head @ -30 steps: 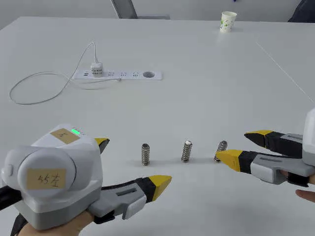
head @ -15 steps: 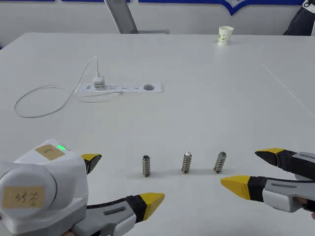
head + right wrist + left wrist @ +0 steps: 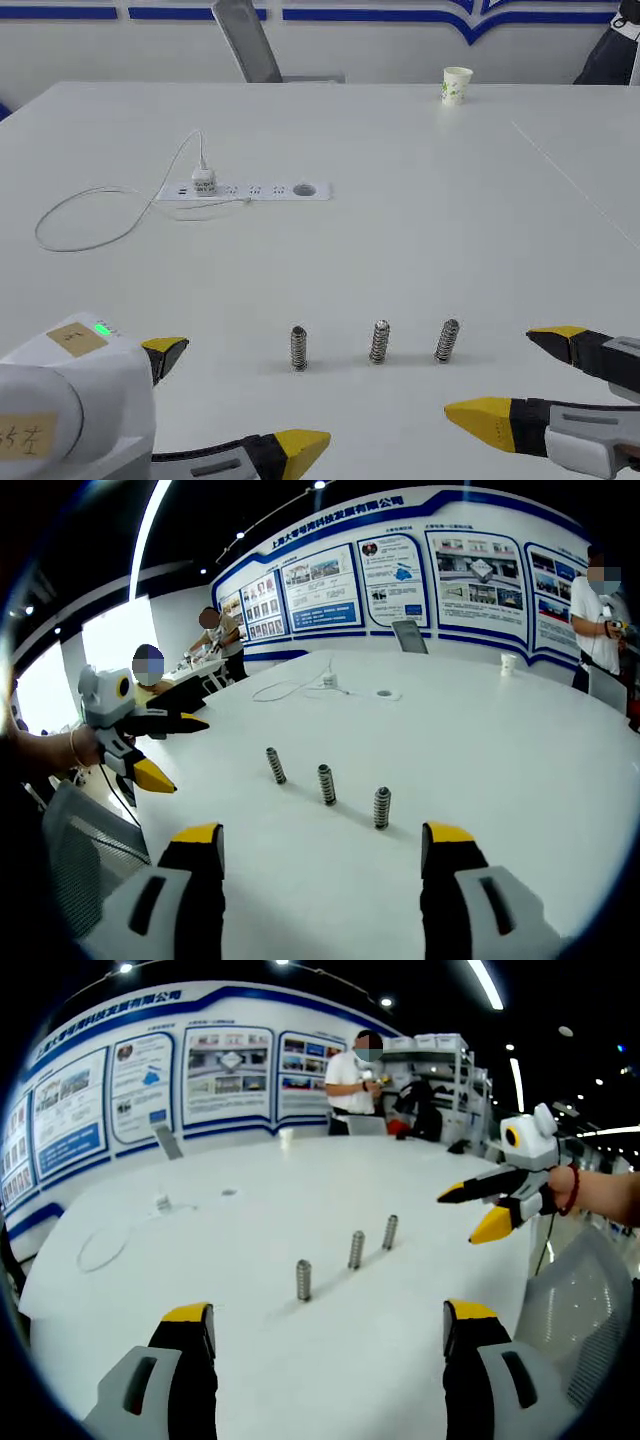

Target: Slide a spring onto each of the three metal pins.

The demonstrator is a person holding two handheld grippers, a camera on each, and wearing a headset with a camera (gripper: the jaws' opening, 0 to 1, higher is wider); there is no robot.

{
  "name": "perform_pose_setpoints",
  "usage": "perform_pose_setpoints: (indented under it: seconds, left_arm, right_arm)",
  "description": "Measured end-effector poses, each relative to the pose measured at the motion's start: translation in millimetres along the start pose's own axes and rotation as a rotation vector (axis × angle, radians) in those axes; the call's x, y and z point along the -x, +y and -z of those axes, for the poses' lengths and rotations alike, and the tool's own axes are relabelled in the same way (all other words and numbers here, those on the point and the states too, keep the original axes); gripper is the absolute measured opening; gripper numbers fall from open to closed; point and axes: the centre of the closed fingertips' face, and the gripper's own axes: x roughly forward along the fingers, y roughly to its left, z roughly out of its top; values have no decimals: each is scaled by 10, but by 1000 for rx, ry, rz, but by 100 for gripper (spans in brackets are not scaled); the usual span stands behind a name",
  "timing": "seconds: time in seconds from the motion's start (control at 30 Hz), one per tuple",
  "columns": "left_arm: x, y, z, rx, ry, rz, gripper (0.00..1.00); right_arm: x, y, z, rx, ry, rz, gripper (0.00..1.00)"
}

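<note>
Though light and compliant, likely to tip if nudged: grip mid-coil, gently. Noted three springs (image 3: 379,342) upright in row on table (image 3: 420,200), between left gripper (image 3: 235,400) and right gripper (image 3: 505,372); found both agape, empty.

A tan sticker (image 3: 77,338) on top of the left gripper (image 3: 238,398) is marked with one handwritten stroke, perhaps a 1. On a second sticker (image 3: 22,437), lower on the same gripper, figures resembling 55 and a further character are seen, partly cut off. Headings on the wall boards (image 3: 225,1065) well beyond the gripper cannot be read.
</note>
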Motion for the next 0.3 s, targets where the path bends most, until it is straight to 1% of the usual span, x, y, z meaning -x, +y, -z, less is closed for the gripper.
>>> perform_pose_setpoints:
  seconds: [0.07,0.13,0.2,0.3]
  left_arm:
    - [11,-4,0,-5,-3,1,97]
    - [18,-12,-15,3,-14,4,98]
    - [22,-5,3,4,-4,0,99]
    - [33,0,3,7,-8,-5,100]
  right_arm:
    - [5,18,15,2,2,-1,83]
    - [13,30,29,8,6,0,84]
    - [21,38,37,9,6,2,85]
    - [29,42,39,-1,2,6,87]
